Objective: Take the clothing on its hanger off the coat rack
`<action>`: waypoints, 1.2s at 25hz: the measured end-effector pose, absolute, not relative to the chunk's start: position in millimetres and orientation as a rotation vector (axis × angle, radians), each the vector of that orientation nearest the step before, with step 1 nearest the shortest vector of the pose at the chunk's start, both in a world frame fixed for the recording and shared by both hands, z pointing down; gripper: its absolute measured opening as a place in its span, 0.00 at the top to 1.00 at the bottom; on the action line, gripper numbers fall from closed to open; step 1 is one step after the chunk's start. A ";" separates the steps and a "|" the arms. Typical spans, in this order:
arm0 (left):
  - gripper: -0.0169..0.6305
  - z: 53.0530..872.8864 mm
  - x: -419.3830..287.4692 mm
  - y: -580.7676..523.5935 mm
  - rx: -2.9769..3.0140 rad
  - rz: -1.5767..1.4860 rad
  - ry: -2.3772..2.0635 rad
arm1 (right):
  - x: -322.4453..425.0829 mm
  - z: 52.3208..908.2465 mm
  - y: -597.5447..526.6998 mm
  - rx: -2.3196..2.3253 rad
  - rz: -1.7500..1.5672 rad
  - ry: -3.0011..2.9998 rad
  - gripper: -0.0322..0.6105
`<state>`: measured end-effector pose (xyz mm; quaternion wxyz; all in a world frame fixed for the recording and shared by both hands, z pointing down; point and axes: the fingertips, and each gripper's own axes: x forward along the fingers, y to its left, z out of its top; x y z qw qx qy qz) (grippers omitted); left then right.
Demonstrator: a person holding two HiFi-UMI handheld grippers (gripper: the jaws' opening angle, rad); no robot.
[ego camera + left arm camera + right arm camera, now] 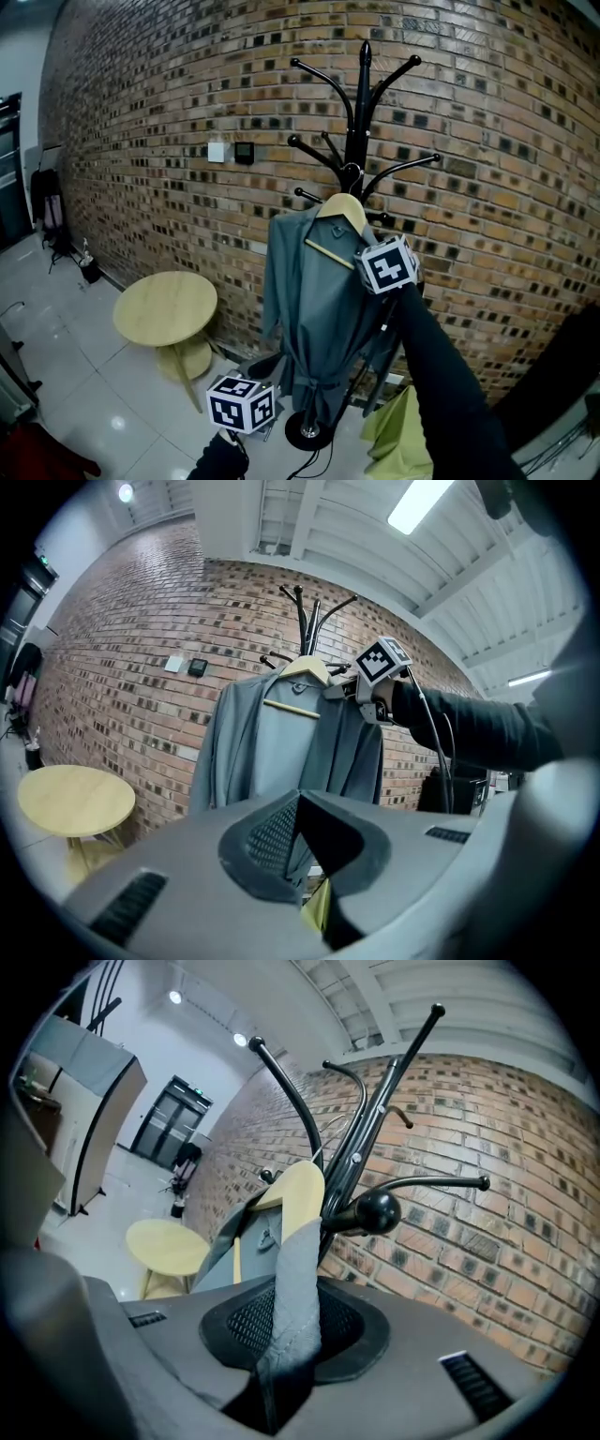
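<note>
I had the right gripper [295, 1286] clamped on the clothing [314, 309] where its grey shoulder lay over the wooden hanger [343, 212]. Its jaws were drawn in narrow, with the fold of fabric pinched between them. The clothing hung on the coat rack [364, 131] among the lower arms, draped down the near side of the pole almost to the base. I took this for the lift-off step, with the grip made and the hanger not yet free. I could not make out the hanger's hook in any view, so I could not say whether it had left its arm. As I judged it, the next move called for raising the hanger enough to unhook it and then drawing it towards me, away from the pole. A ball-tipped peg [377, 1210] stood just beside the hanger's top, with more arms fanning out above, and any of them might have snagged the hook or collar. The left gripper [298, 803] waited low, well apart from the clothing, its jaws only a little apart and holding nothing. It was free to steady the hem if needed. A round table [166, 307] stood on the floor left of the rack's base, a yellow-green cloth [398, 436] lay low on the right, and the brick wall [141, 112] was close behind.
</note>
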<state>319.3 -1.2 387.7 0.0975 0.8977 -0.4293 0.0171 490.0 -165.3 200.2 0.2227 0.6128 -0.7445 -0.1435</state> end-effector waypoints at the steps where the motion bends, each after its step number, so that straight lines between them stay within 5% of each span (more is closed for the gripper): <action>1: 0.97 386.7 319.2 0.4 2.660 0.050 -1.267 | 488.6 196.4 -160.9 1.692 -0.410 -2.057 0.87; 17: 0.97 369.2 309.3 36.5 2.717 0.016 -1.269 | 449.3 170.1 -58.1 1.575 -0.577 -2.126 0.87; 30: 0.97 356.5 197.6 76.9 2.646 -0.020 -1.474 | 331.0 184.1 -24.3 1.363 -0.573 -2.279 0.87</action>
